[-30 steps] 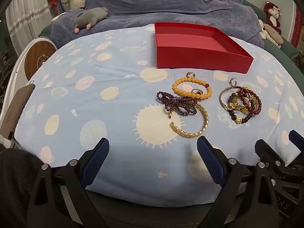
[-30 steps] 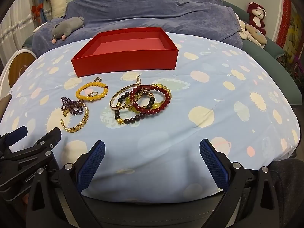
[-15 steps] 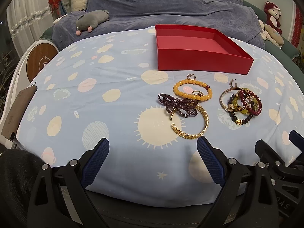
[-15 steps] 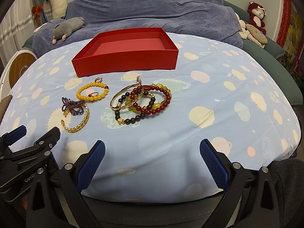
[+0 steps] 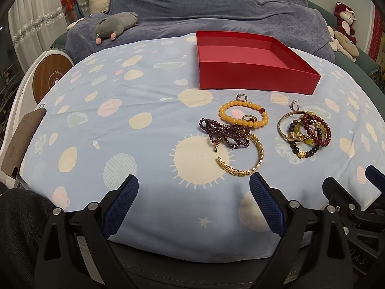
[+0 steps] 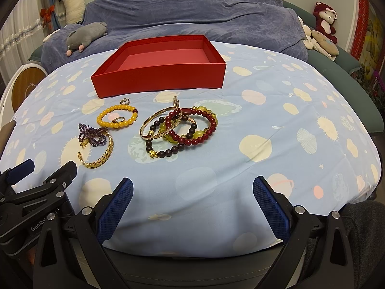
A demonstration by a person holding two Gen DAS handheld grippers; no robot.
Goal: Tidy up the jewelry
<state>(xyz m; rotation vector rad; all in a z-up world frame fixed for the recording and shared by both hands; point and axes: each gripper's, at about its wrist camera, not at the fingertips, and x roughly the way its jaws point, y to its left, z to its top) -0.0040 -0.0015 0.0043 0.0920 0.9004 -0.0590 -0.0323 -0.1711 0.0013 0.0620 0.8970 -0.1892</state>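
Note:
An empty red box point(image 5: 255, 77) point(image 6: 158, 82) stands on the blue spotted cloth. In front of it lie a yellow bead bracelet point(image 5: 243, 116) point(image 6: 117, 118), a purple bead string point(image 5: 223, 132) point(image 6: 92, 134), a gold cuff point(image 5: 243, 161) point(image 6: 98, 155) and a pile of dark red, black and gold bracelets point(image 5: 304, 132) point(image 6: 179, 131). My left gripper point(image 5: 193, 202) is open and empty near the front edge, short of the cuff. My right gripper point(image 6: 192, 203) is open and empty, short of the pile.
A grey plush toy point(image 5: 115, 25) lies on the dark blue blanket point(image 5: 216, 9) behind the cloth. More plush toys point(image 6: 322, 33) sit at the far right. A round wooden-faced object point(image 5: 49, 77) stands left. The cloth's front edge drops off just ahead of both grippers.
Both views have drawn back and tilted very slightly; the jewelry and box sit a little farther off. Nothing was taken hold of.

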